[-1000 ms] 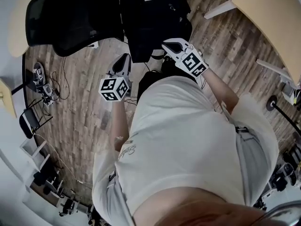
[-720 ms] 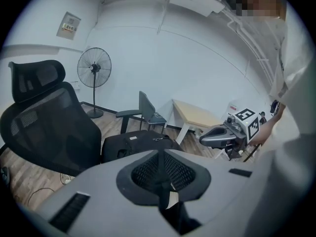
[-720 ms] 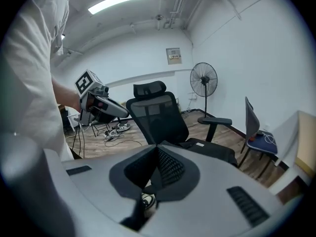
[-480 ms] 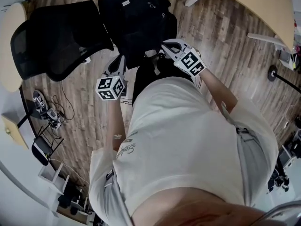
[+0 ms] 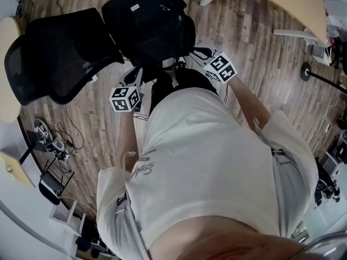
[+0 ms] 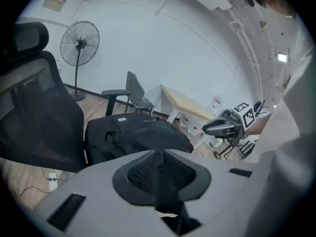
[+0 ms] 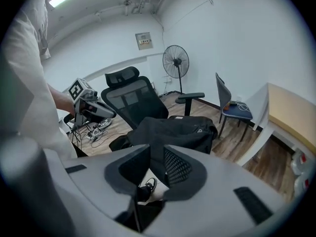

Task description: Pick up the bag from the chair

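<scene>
Black bag (image 5: 149, 23) lay flat on the chair (image 5: 54, 53) seat, top center of the head view, long axis roughly left-right. Left gripper (image 5: 134, 75) was clenched and empty. Right gripper (image 5: 197, 51) had just been opening, nothing between its jaws.

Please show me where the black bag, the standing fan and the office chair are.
black bag (image 5: 149, 26), head view, top panel
standing fan (image 7: 176, 61), right gripper view, round head
office chair (image 5: 54, 58), head view, mesh backrest
</scene>
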`<state>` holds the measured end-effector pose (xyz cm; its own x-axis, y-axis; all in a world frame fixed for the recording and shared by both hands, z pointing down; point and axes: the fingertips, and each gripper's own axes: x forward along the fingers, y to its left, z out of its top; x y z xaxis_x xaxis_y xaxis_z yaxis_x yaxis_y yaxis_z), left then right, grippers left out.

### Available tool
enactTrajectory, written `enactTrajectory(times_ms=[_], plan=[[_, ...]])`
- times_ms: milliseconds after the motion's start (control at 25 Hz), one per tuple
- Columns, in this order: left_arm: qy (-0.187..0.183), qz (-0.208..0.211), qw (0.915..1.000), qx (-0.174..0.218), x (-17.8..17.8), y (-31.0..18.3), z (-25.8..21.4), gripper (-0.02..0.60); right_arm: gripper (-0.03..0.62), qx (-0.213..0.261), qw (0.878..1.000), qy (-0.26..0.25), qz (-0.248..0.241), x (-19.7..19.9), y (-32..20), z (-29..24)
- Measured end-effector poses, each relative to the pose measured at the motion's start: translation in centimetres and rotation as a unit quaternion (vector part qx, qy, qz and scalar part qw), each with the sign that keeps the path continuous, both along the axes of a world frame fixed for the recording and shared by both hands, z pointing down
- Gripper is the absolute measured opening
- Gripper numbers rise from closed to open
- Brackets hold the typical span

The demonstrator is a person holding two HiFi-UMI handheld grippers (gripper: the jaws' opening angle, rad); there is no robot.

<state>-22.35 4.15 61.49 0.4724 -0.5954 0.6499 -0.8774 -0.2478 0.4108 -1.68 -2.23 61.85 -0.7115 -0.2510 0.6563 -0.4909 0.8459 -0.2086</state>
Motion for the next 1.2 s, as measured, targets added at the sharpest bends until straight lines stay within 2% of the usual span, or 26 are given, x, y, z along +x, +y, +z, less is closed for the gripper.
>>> enactTrajectory(times_ms=[40,120,160,240,400,520,680,960,1080,1200], plan=[[0.003,0.001,0.9999,-0.012,0.1,0.4,0.8,0.048,0.081,-0.009,1.000,0.004,-0.002,0.2,0.1,0.7],[0.005,0.004,0.9994,-0.033,0.2,1.1,2.3,0.143,0.095,-0.028,0.999,0.015,-0.004,0.8,0.4,2.3],[0.006,0.008,0.9991,-0.041,0.3,1.3,3.0,0.158,0.098,-0.038,0.999,0.021,-0.006,1.0,0.5,3.3],[0.015,0.014,0.9982,-0.056,0.7,1.9,4.1,0.166,0.112,-0.059,0.998,0.033,-0.014,1.2,1.0,5.1],[0.059,0.006,0.9941,-0.091,1.6,2.5,5.6,0.176,0.136,-0.096,0.994,0.047,-0.028,1.3,1.6,7.8],[0.050,0.015,0.9923,-0.113,1.8,3.0,7.6,0.184,0.143,-0.114,0.991,0.053,-0.037,1.1,1.7,9.3],[0.058,0.028,0.9895,-0.129,2.3,3.4,9.6,0.186,0.150,-0.143,0.987,0.058,-0.053,0.5,2.2,11.1],[0.113,0.046,0.9811,-0.150,4.4,2.5,11.0,0.184,0.152,-0.181,0.980,0.043,-0.076,-1.0,2.2,13.2],[0.109,0.049,0.9799,-0.160,4.9,2.0,11.3,0.184,0.152,-0.196,0.975,0.039,-0.101,-1.5,2.4,13.8],[0.102,0.051,0.9789,-0.169,5.3,2.1,11.4,0.184,0.152,-0.185,0.970,0.044,-0.151,-2.1,2.7,13.8]])
